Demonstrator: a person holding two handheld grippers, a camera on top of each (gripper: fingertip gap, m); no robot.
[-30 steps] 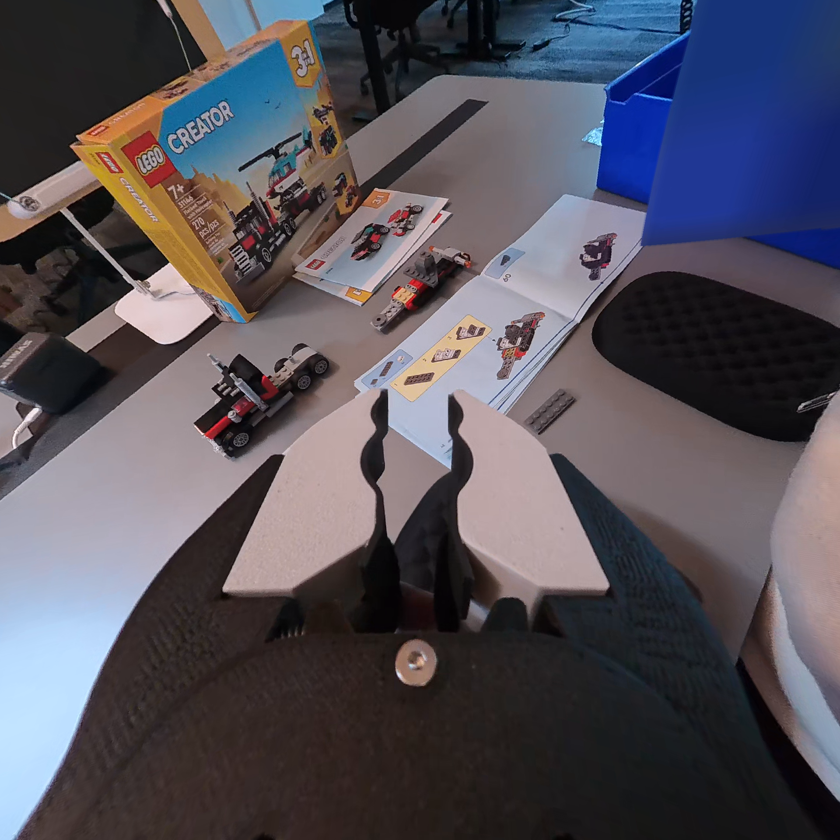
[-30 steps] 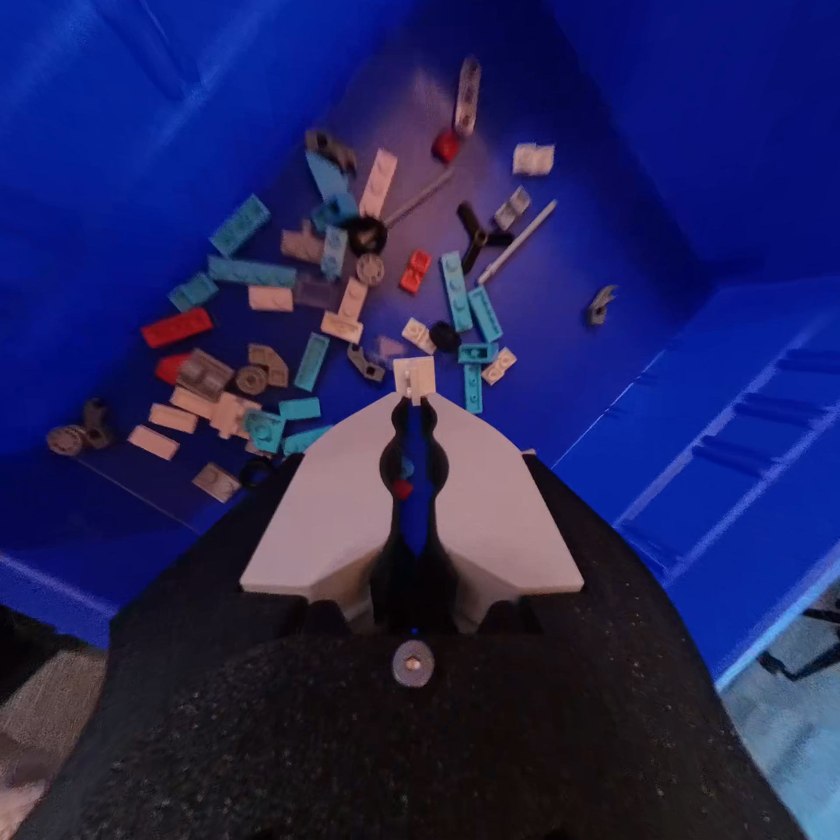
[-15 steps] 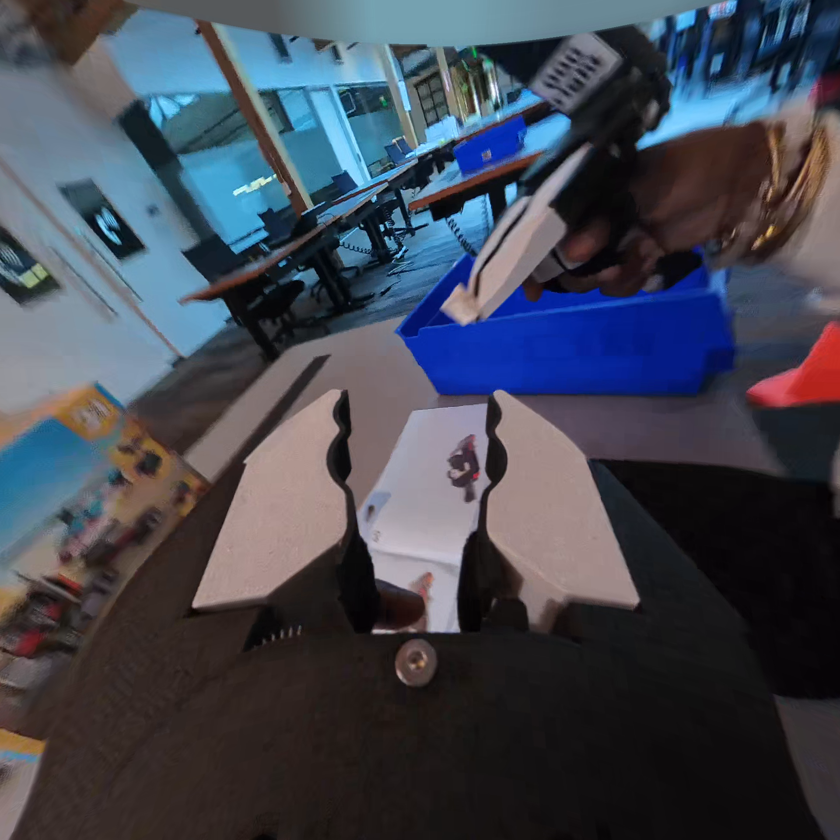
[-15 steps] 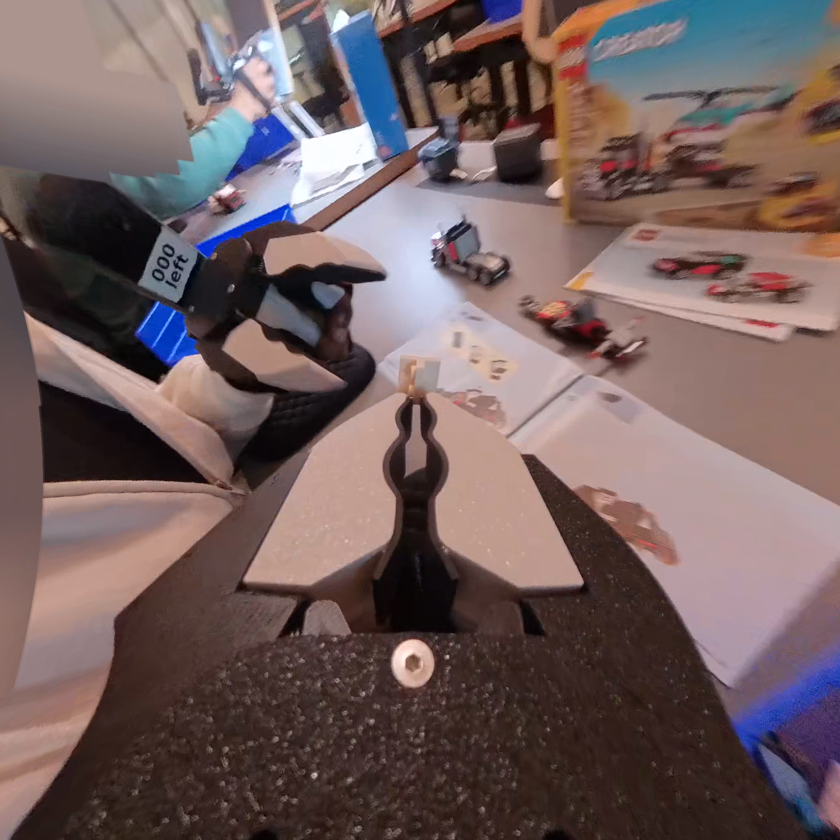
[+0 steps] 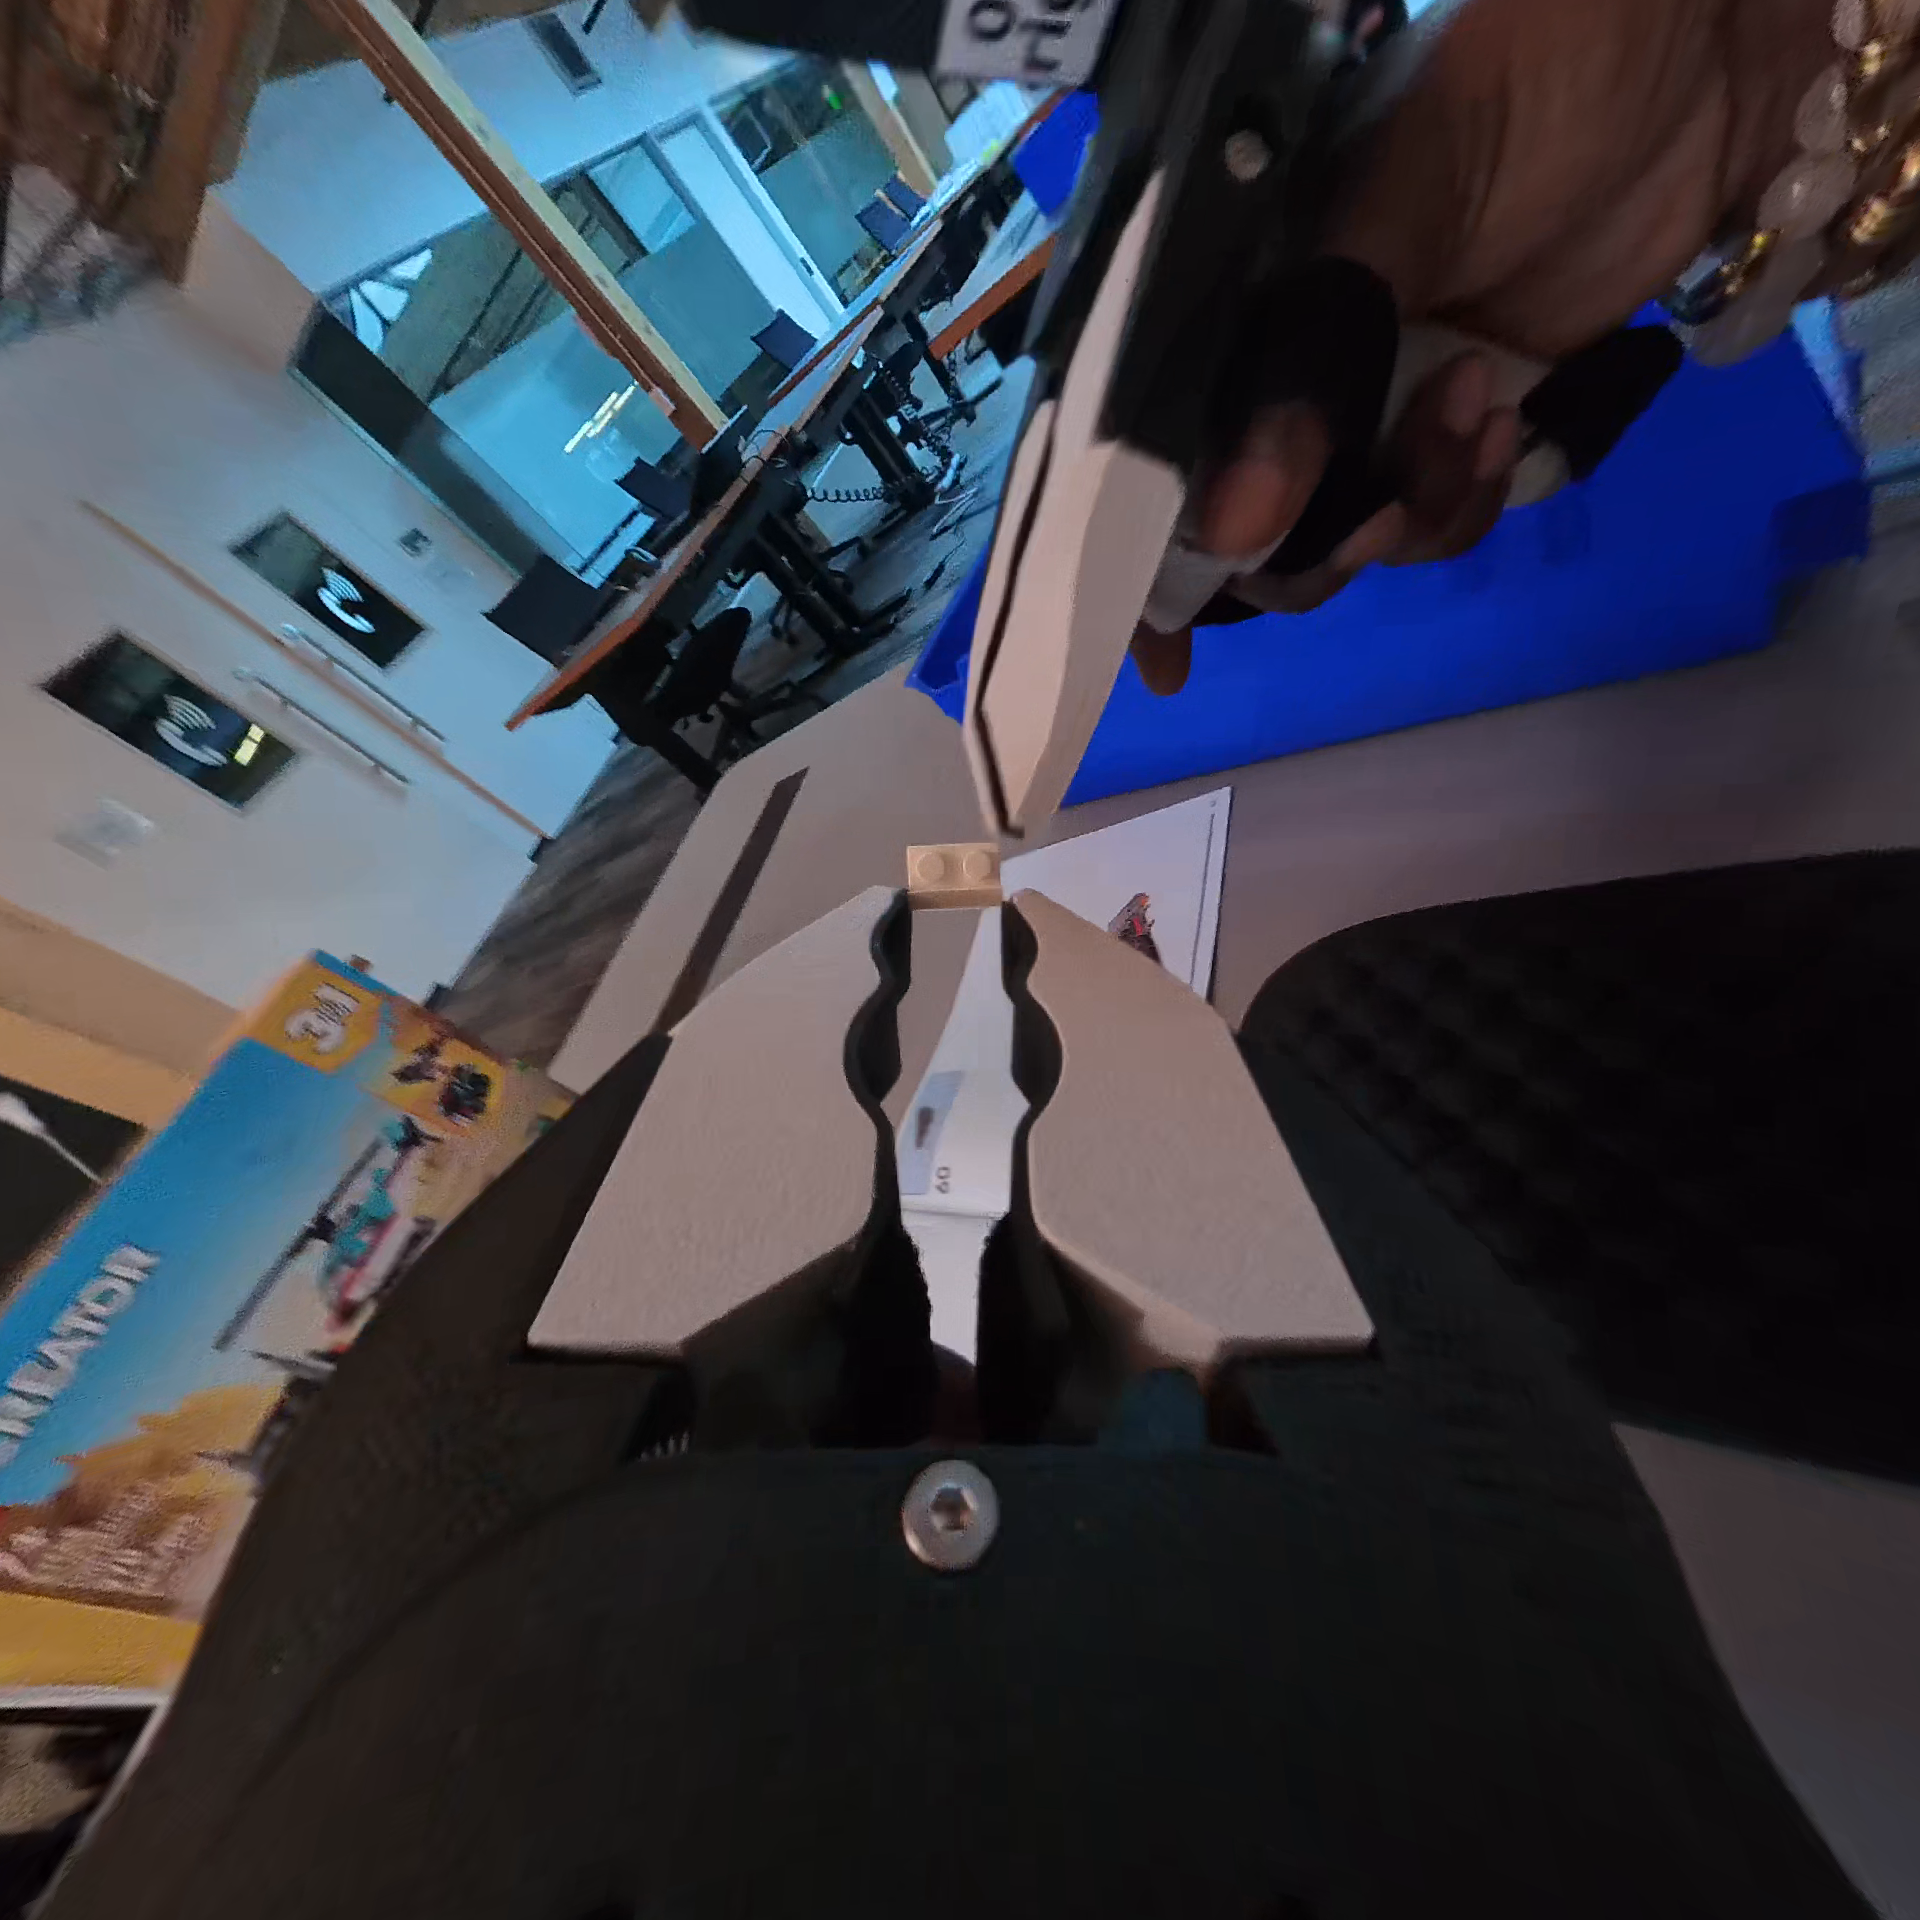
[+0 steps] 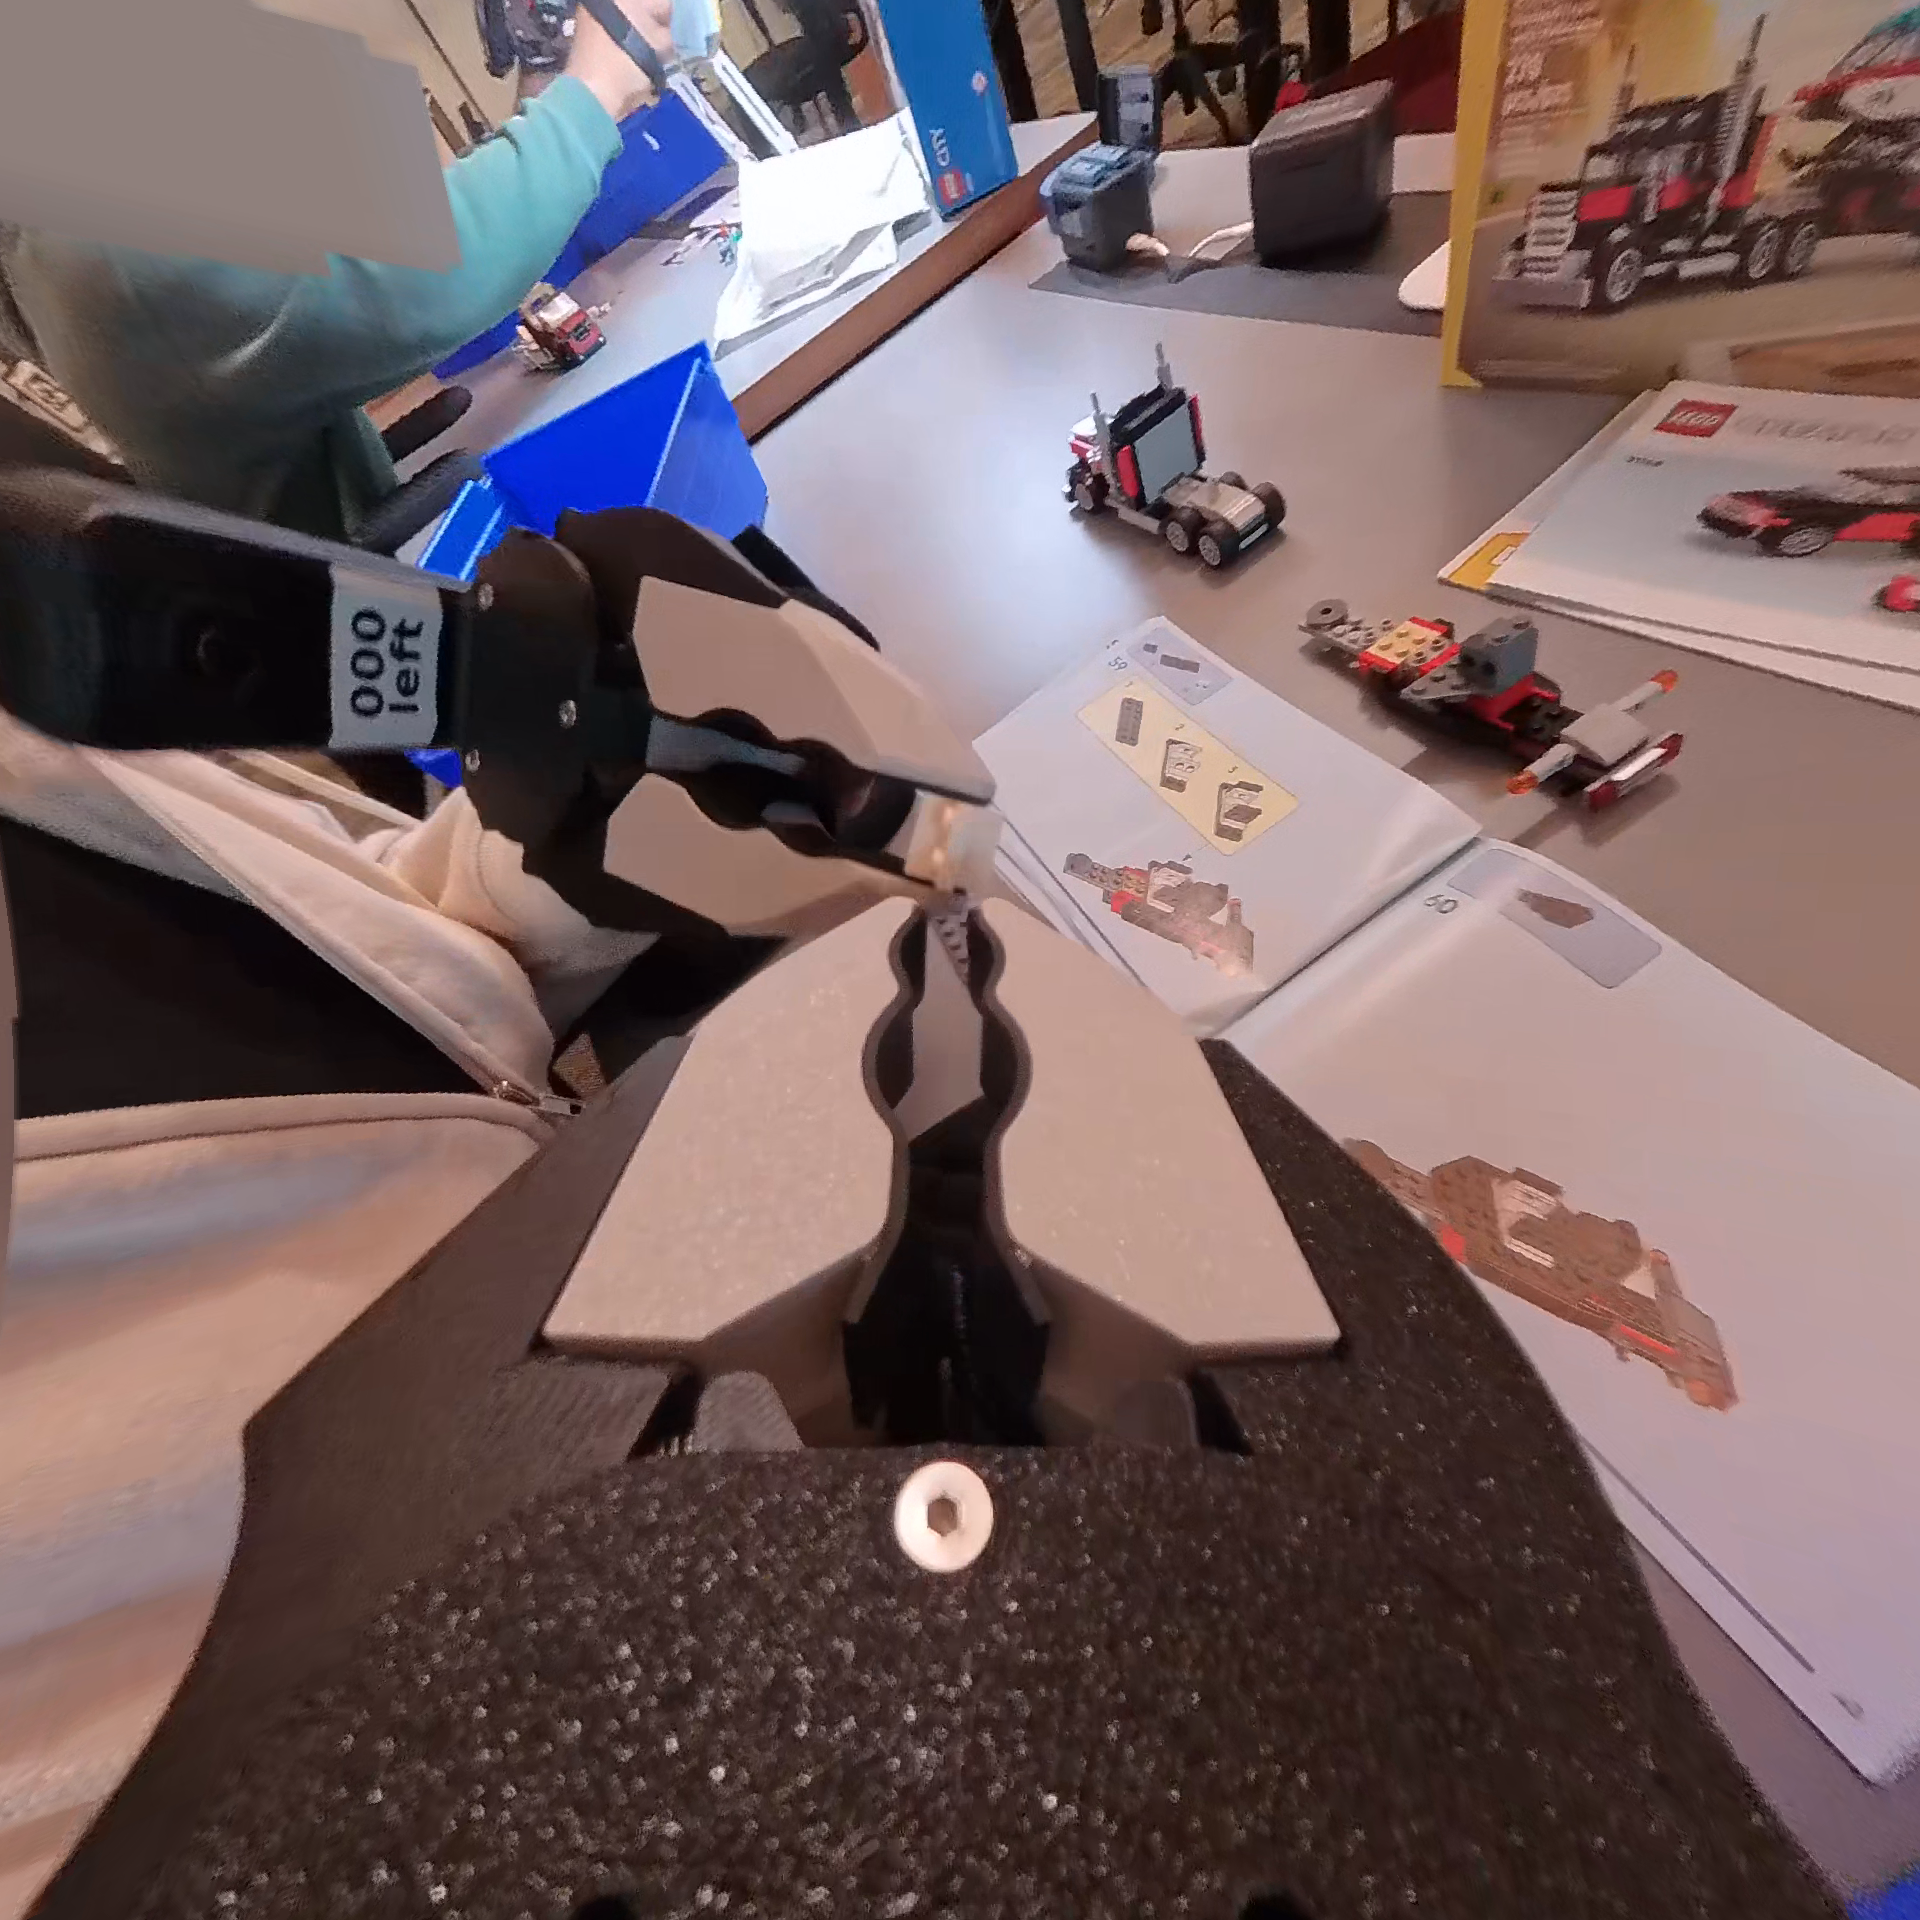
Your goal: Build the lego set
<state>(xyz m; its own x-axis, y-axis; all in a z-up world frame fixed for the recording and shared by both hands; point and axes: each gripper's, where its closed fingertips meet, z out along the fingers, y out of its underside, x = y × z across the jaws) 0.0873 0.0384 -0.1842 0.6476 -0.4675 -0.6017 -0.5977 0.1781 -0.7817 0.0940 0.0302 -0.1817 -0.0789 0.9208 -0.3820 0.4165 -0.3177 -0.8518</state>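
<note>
A small white two-stud plate (image 5: 953, 868) is held in the air between both grippers. My left gripper (image 5: 953, 914) is shut on it, one fingertip on each end. My right gripper (image 5: 1003, 821) comes down from above with its jaws nearly together, and its tips pinch the plate's upper right edge. In the right wrist view, my right gripper (image 6: 949, 914) points at the left gripper (image 6: 956, 844), which grips the plate (image 6: 975, 831). A part-built black and red model (image 6: 1486, 696) lies on the table beyond the open instruction booklet (image 6: 1247, 790).
A finished black truck (image 6: 1169, 488) stands farther back. The set's box (image 5: 208, 1247) stands at the left and a second booklet (image 6: 1714, 520) lies near it. A blue bin (image 5: 1558, 623) is behind the right gripper. A black pad (image 5: 1610, 1143) lies at the right. A person in a teal sleeve (image 6: 499, 208) works at another table.
My right gripper lifted the white plate out of the blue bin and carried it to the left gripper. The left gripper tilted up, then closed from wide open onto the plate.
</note>
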